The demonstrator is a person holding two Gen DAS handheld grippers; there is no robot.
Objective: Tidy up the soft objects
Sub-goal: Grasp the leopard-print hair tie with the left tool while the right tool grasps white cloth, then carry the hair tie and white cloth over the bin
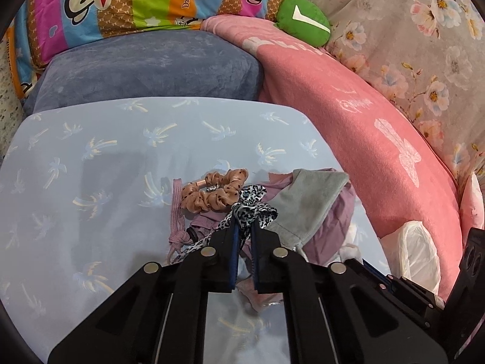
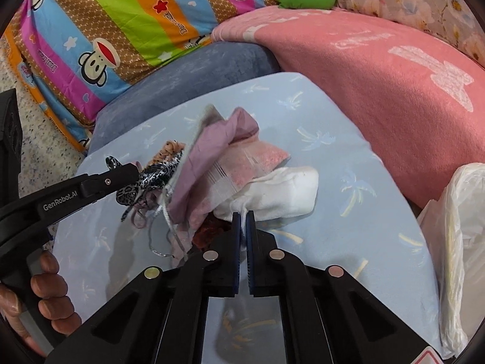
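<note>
A small heap of soft things was seen on a pale blue sheet printed with palm trees. The left gripper was clenched on a black-and-white leopard-print ribbon, the fabric bunched between and just ahead of its fingertips. Just beyond those tips and slightly to their left, a peach dotted scrunchie was lying on the sheet, touching the ribbon. To the left of the tips a mauve cord was stretched out, and to their right a grey cloth pouch was resting on a lilac fabric.

In the right wrist view, the right gripper was clamped on the near edge of a white sock, a thin fold of which was pinched between the blue pads. Beyond and to the left of those tips, a pink towel and the lilac fabric were piled against the sock. A dark red item was partly hidden just left of the fingers; it could not be identified. Farther left, the left gripper was seen from the side with the ribbon in it, held by a hand.

A pink blanket, a blue-grey cushion, a striped cartoon quilt, a green plush and a white plastic bag were lying beyond and to the right.
</note>
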